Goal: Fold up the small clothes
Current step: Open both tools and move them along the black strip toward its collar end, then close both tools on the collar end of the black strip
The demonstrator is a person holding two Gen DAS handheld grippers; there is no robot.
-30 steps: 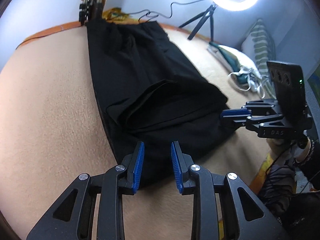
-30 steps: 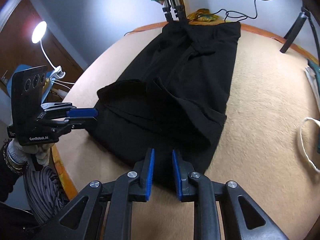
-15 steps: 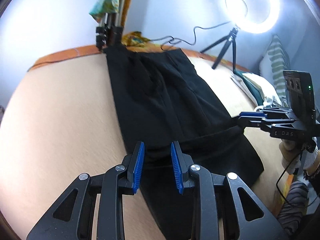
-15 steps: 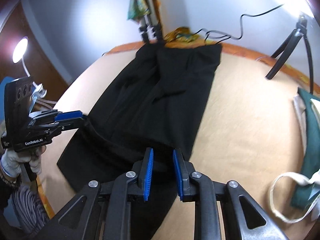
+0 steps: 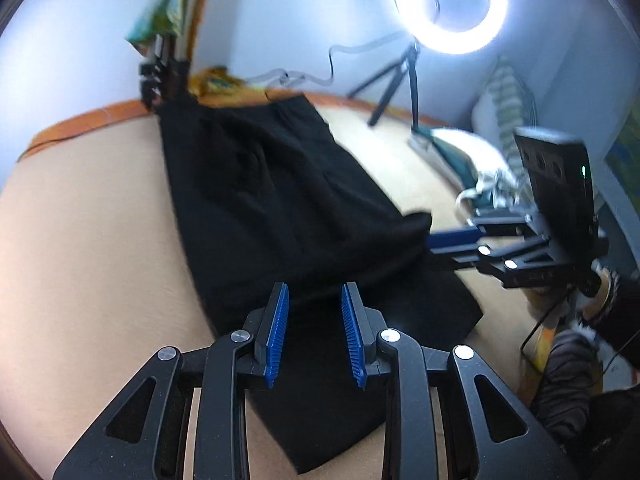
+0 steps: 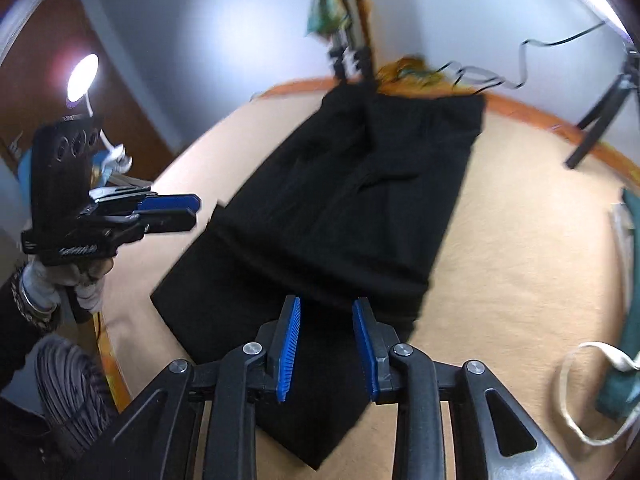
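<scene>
Left wrist view: the black fabric garment (image 5: 280, 208) lies flat on the beige bed (image 5: 88, 240), long axis running away from both tools. Left tool (image 5: 314, 334) and right tool (image 6: 327, 346) hover over its near end, jaws apart, empty, about equally near.

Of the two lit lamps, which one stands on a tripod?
The ring light, a hollow glowing circle on the black tripod; the other lamp is a small solid disc on a white gooseneck.

walls: pale blue (image 5: 280, 20) | ring light (image 5: 450, 0) on tripod | desk lamp (image 6: 82, 78) | brown door (image 6: 36, 60)
</scene>
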